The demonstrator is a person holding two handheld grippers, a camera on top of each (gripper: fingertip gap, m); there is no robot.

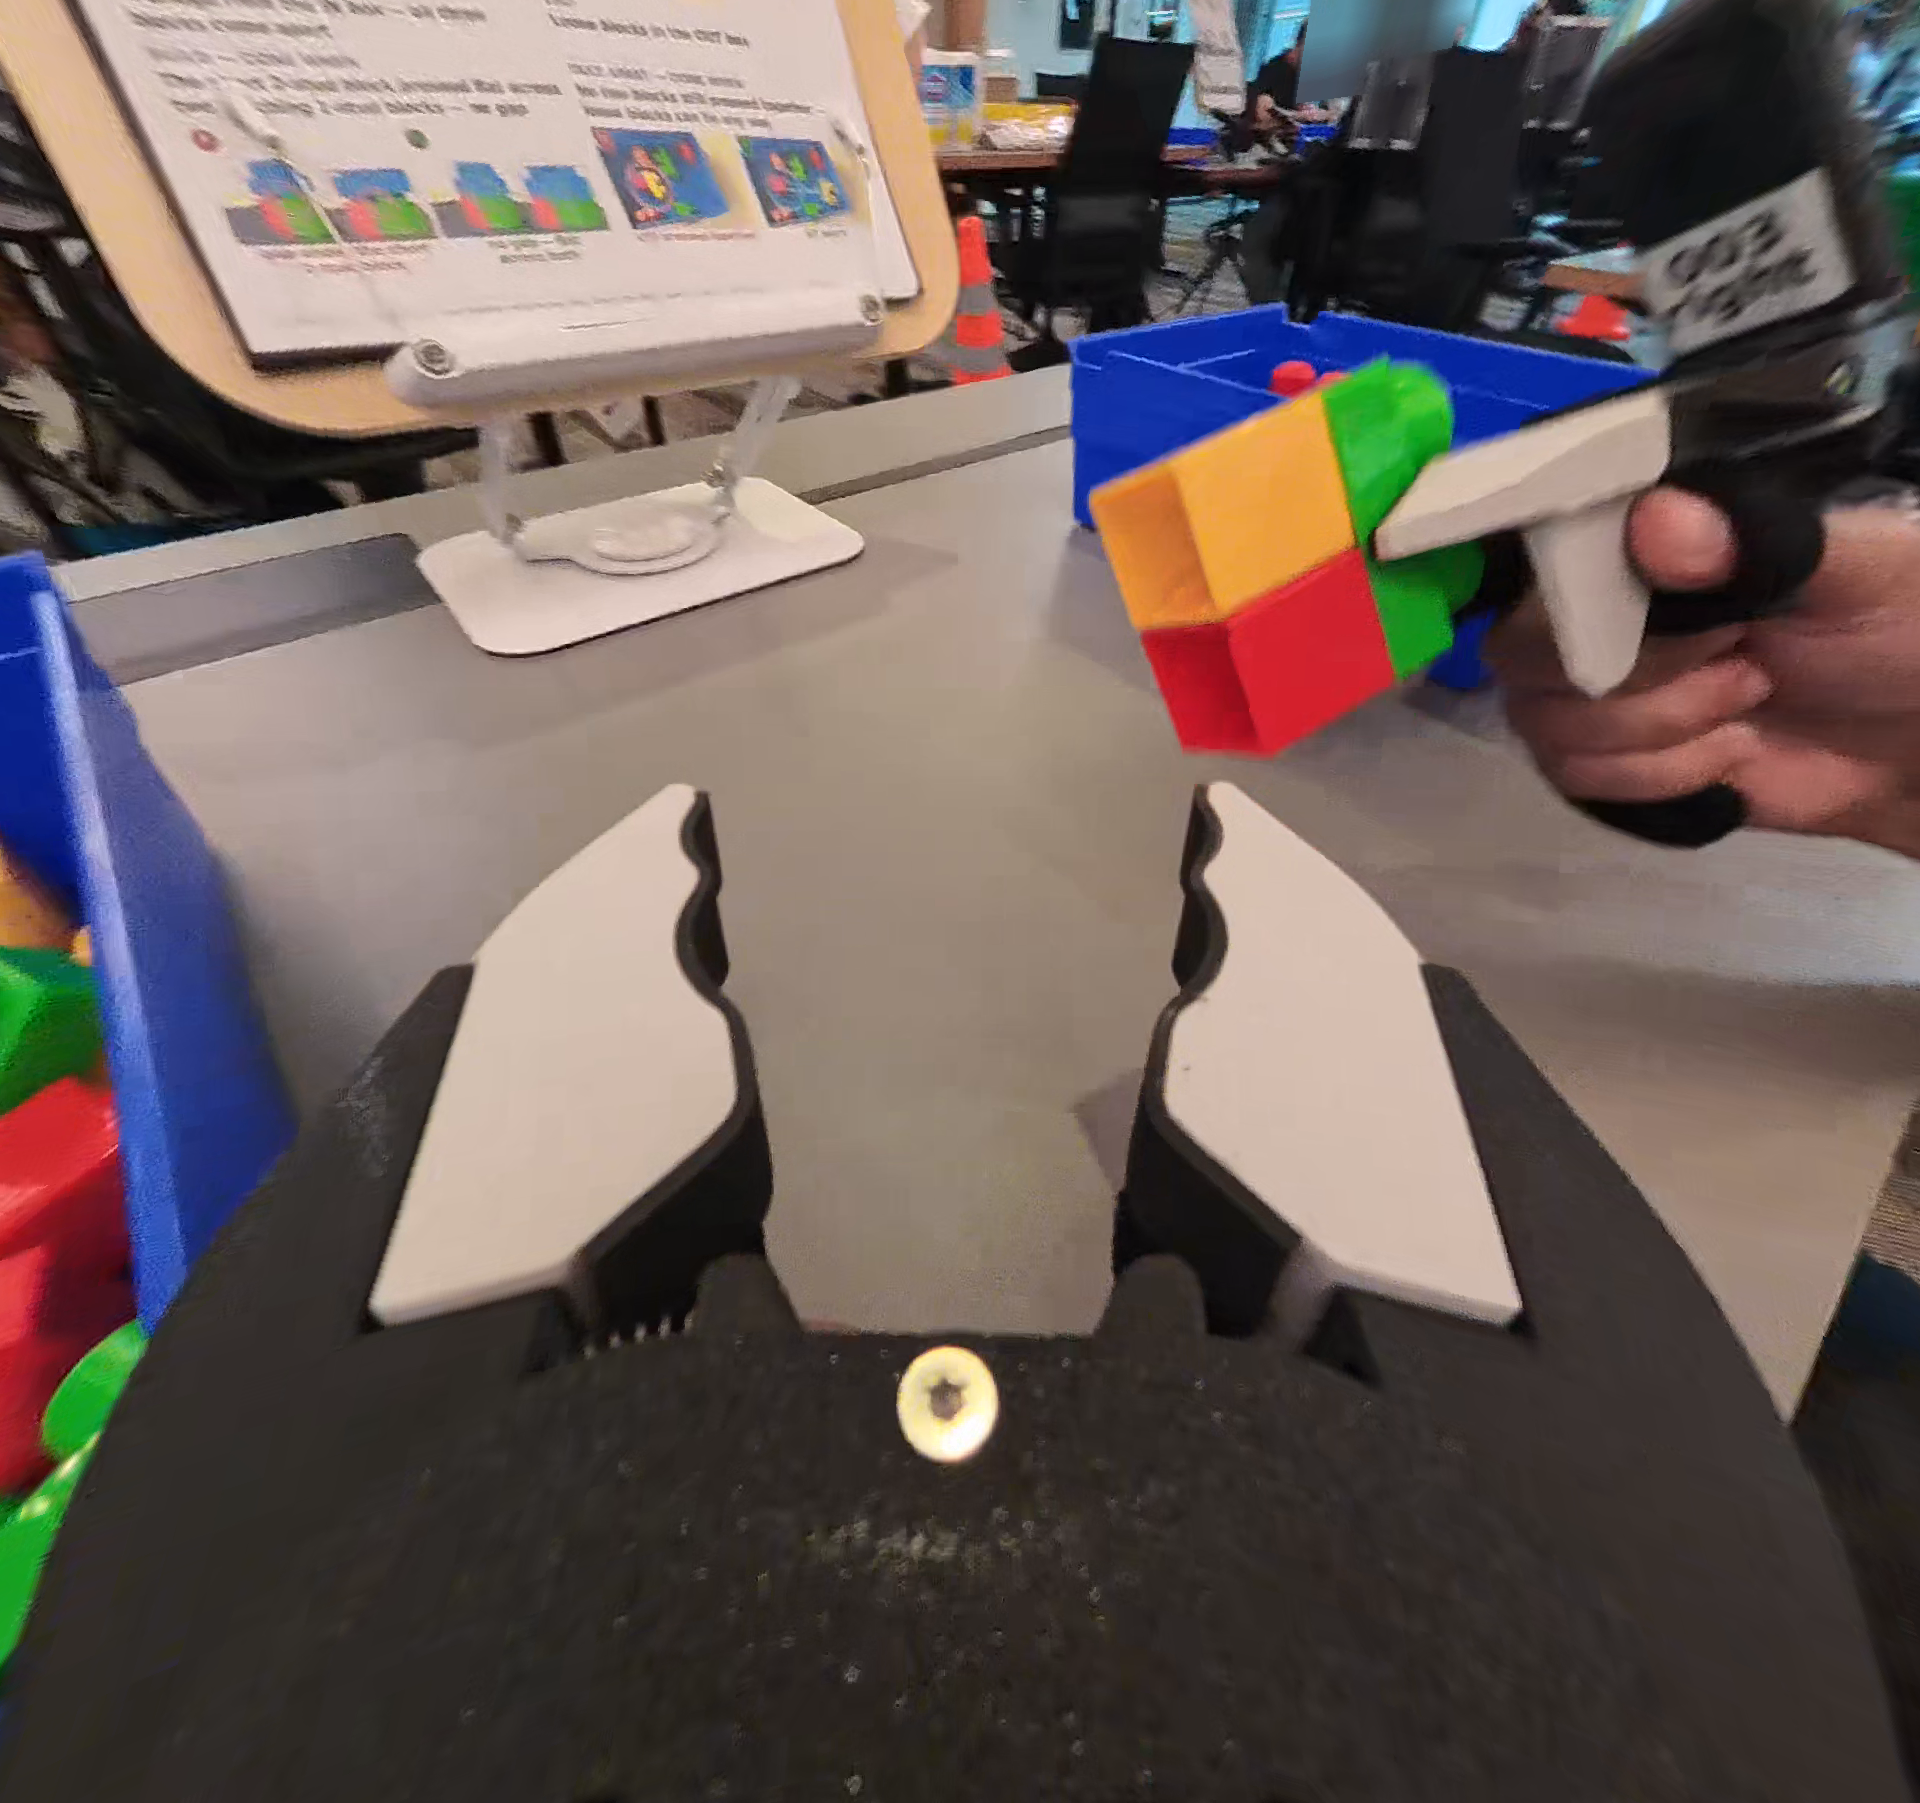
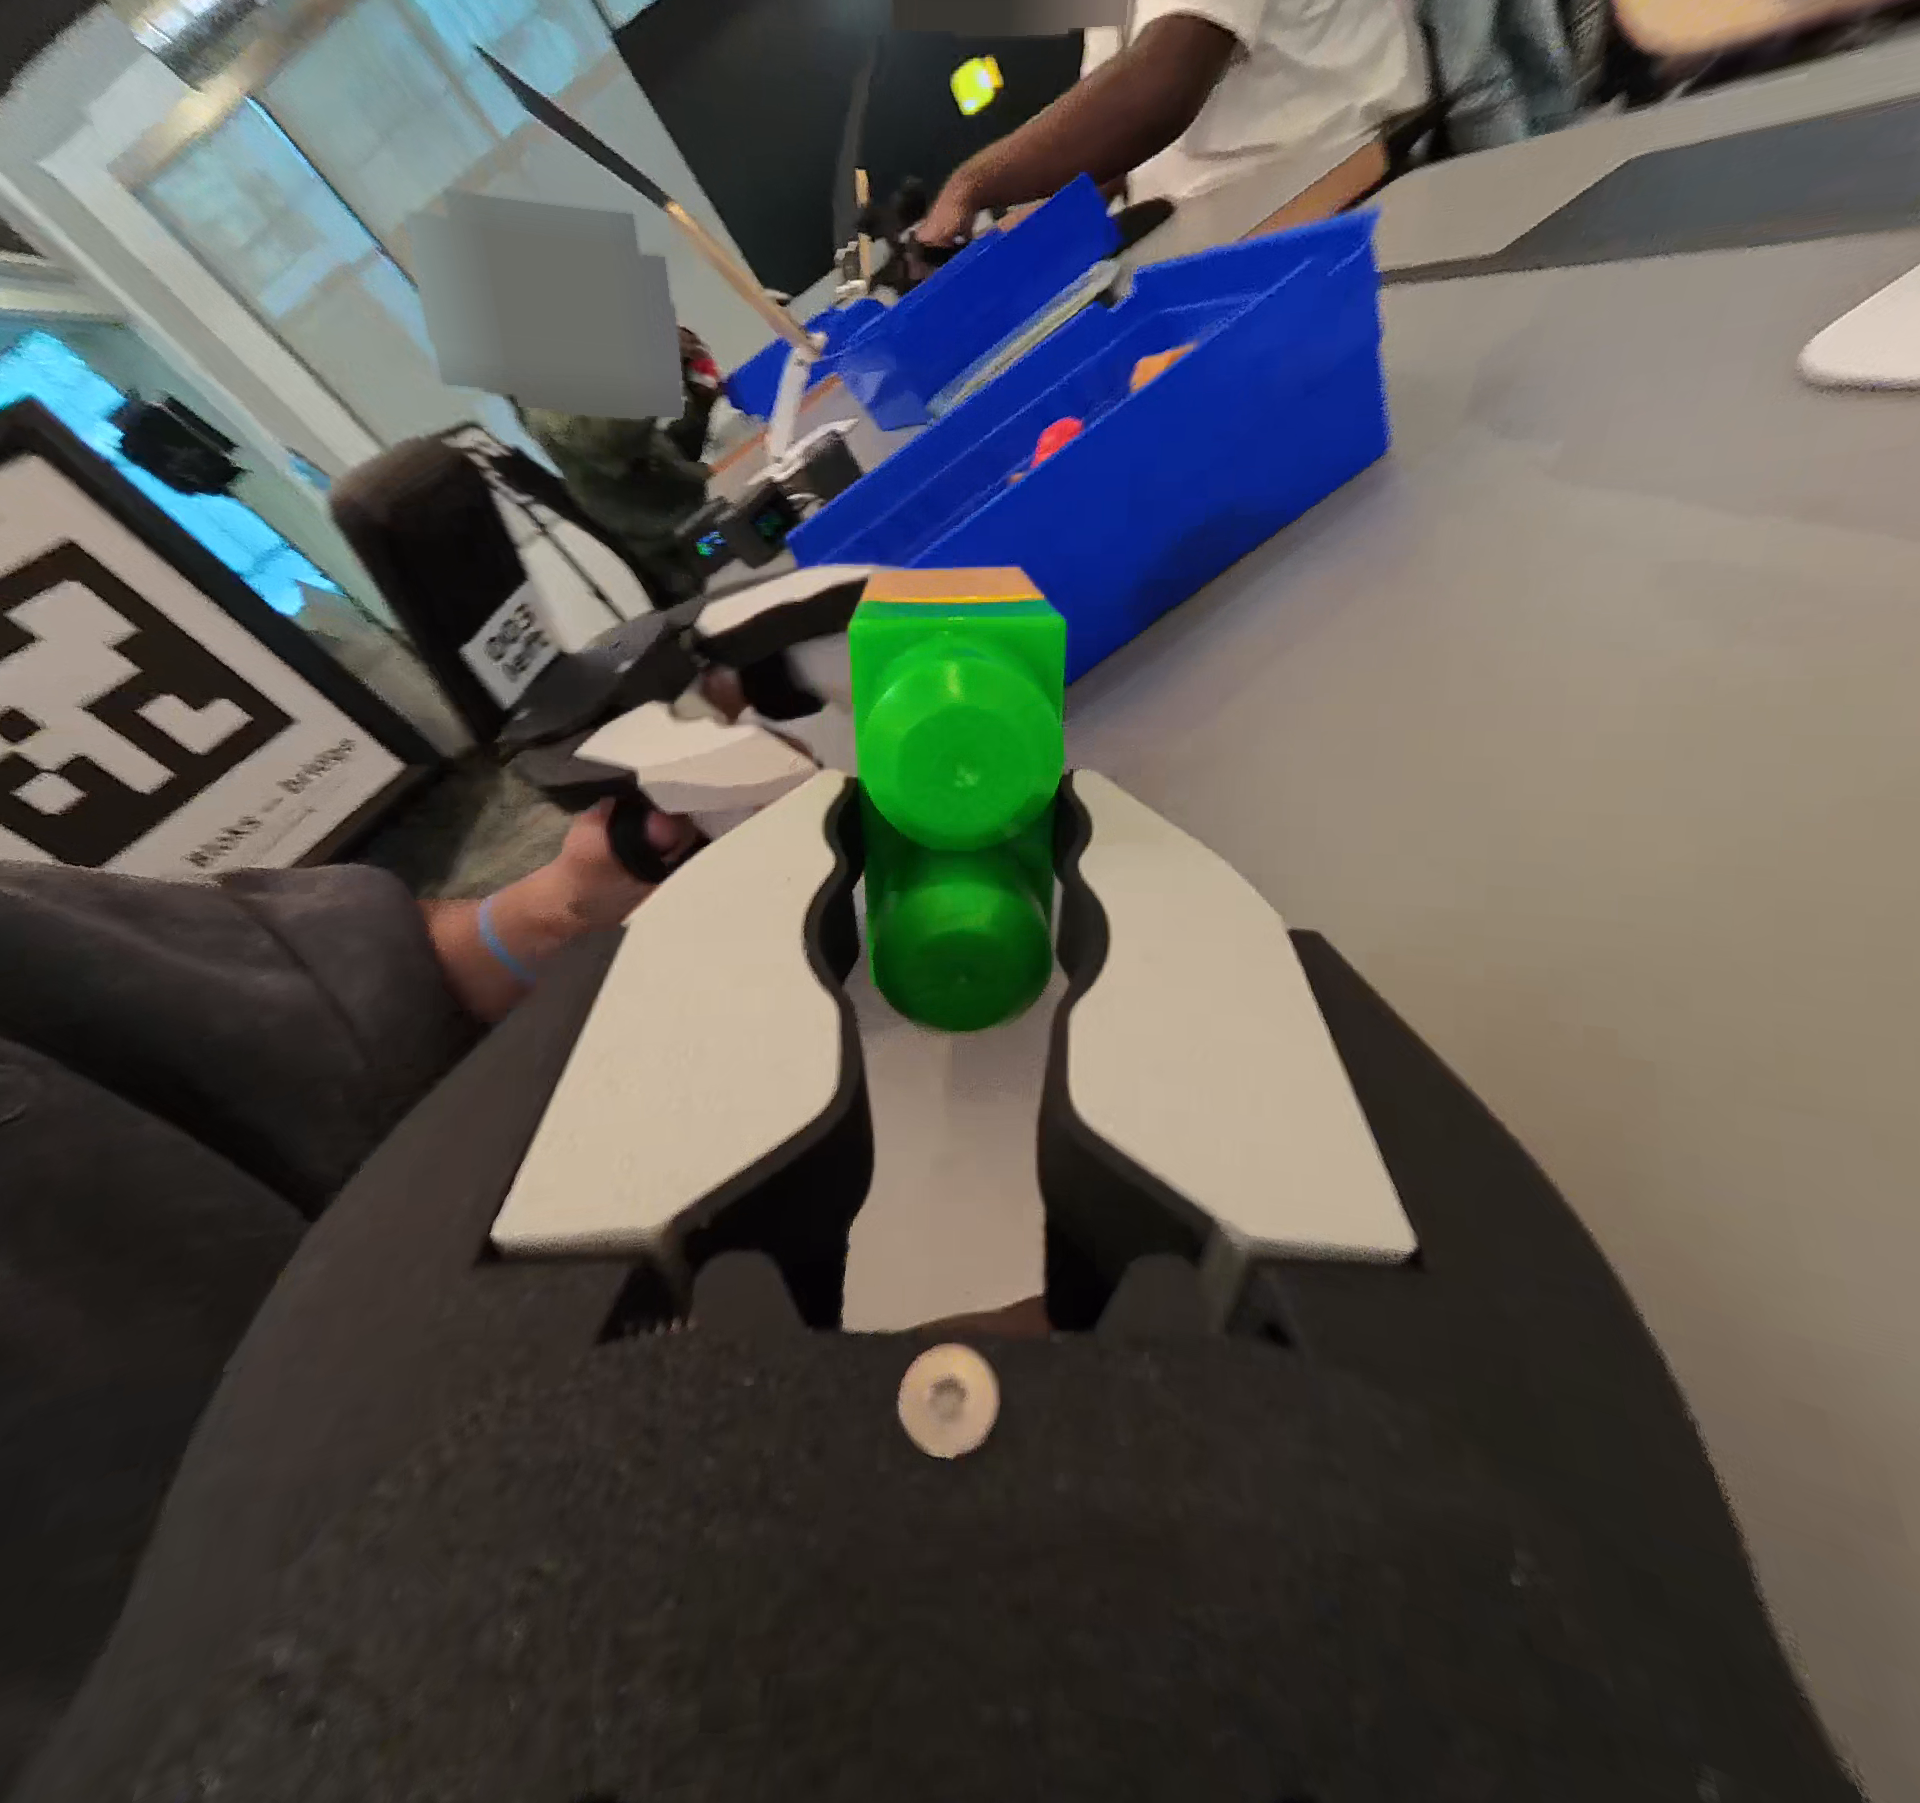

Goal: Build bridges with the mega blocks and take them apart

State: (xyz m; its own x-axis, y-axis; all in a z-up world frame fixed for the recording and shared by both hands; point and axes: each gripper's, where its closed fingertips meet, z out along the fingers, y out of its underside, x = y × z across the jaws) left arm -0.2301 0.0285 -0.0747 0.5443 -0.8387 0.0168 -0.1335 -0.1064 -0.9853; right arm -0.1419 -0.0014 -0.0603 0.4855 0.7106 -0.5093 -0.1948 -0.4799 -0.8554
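A bridge of three blocks is held in the air: a green block (image 1: 1387,444) across an orange block (image 1: 1247,506) and a red block (image 1: 1299,657), open undersides facing my left gripper. My right gripper (image 2: 956,818) is shut on the green block (image 2: 956,745), whose two studs point at its camera; in the left wrist view the right gripper (image 1: 1397,532) shows at the right, held by a hand. My left gripper (image 1: 951,818) is open and empty above the grey table (image 1: 935,714), below and left of the bridge; it also shows in the right wrist view (image 2: 769,693).
A blue bin (image 1: 1174,403) with a red block inside stands at the back right, also in the right wrist view (image 2: 1195,486). Another blue bin (image 1: 135,974) with red and green blocks is at the left. An instruction board on a white stand (image 1: 644,548) stands behind. People work at tables beyond.
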